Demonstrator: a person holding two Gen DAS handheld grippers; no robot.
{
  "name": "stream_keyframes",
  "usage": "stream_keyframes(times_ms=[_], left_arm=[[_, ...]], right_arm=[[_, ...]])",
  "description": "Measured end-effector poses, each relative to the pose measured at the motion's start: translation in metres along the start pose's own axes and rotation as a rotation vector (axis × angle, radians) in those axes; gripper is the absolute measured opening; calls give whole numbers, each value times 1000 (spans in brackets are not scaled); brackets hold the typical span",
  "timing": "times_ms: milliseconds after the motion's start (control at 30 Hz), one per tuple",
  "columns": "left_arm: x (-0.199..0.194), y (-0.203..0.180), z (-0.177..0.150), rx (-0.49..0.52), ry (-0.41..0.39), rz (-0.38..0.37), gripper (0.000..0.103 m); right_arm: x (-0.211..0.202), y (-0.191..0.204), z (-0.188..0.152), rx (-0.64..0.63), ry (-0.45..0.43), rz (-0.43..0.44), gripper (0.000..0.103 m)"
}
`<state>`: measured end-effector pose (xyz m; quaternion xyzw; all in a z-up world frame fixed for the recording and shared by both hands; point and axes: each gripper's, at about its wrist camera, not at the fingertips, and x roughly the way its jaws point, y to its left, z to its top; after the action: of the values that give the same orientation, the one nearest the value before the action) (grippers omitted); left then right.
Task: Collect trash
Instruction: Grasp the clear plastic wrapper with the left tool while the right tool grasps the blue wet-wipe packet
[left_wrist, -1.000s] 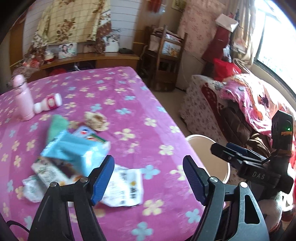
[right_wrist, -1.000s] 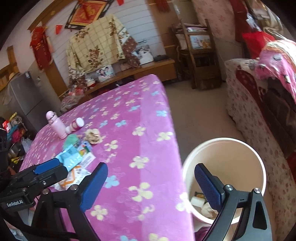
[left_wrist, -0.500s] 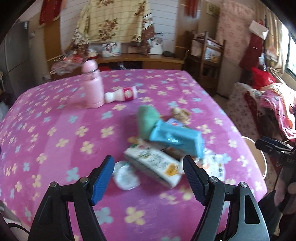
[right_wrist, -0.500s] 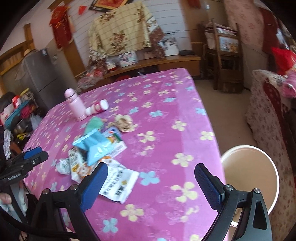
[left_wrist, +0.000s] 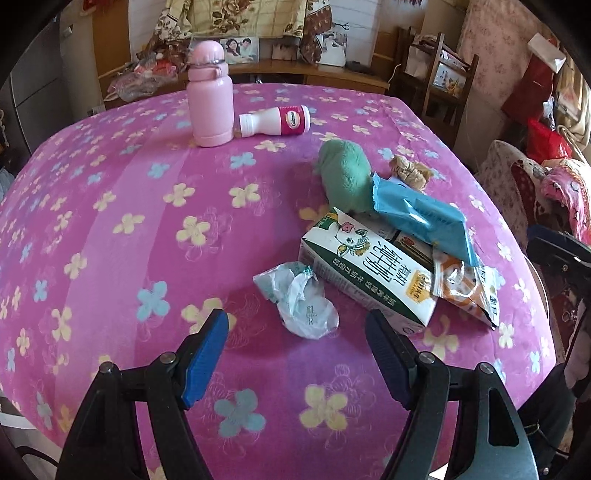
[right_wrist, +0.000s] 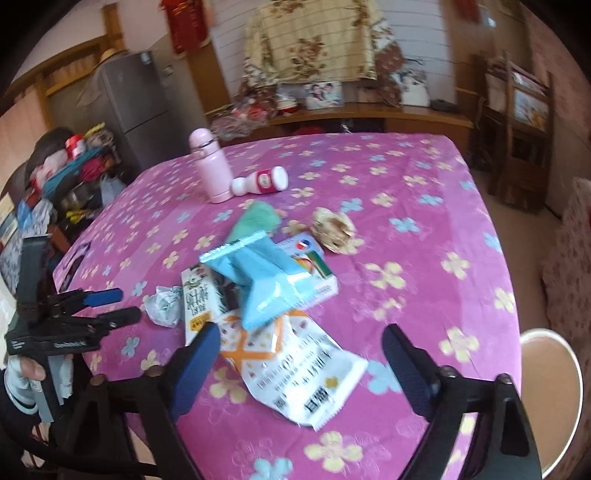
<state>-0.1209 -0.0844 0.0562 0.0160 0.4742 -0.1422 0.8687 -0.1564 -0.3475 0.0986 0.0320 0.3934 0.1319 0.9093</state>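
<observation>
Left wrist view: your left gripper (left_wrist: 295, 354) hangs released over the crumpled wrapper (left_wrist: 300, 299) on the worktop (left_wrist: 110, 229), right gripper (right_wrist: 301, 363) likewise released; closing early risks snagging the milk carton (left_wrist: 369, 271) touching it.

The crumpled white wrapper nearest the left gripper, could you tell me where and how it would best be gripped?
Probably across the raised, bunched middle of the crumpled white wrapper, coming straight down from above with the open left gripper. It lies loose on the tablecloth, its right edge close beside the milk carton, so set the fingers front-to-back rather than sideways.
</observation>
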Motion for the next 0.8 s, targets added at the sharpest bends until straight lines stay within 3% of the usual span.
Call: stream_keyframes(times_ms=[267, 400, 433, 500, 533, 633, 667, 700, 800], left_arm=[[31, 5, 11, -10, 32, 5, 77], [44, 3, 14, 8, 45, 2, 75], [46, 3, 15, 8, 48, -4, 72], [51, 4, 16, 7, 62, -13, 48], [54, 5, 16, 7, 75, -15, 43], [55, 10, 15, -2, 73, -30, 36], [53, 11, 15, -6, 68, -29, 30], [51, 12, 15, -10, 63, -27, 28], [36, 16, 16, -24, 35, -28, 26]], right_arm=[[52, 18, 32, -96, 74, 102, 83], [85, 20, 40, -120, 128, 80, 83], [94, 19, 41, -123, 144, 78, 83], [107, 17, 42, -133, 177, 76, 83], [112, 17, 41, -140, 187, 71, 83], [121, 17, 38, -146, 194, 66, 82], [121, 16, 37, -140, 191, 72, 69], [119, 16, 37, -137, 176, 65, 67], [106, 16, 35, -120, 130, 82, 66]])
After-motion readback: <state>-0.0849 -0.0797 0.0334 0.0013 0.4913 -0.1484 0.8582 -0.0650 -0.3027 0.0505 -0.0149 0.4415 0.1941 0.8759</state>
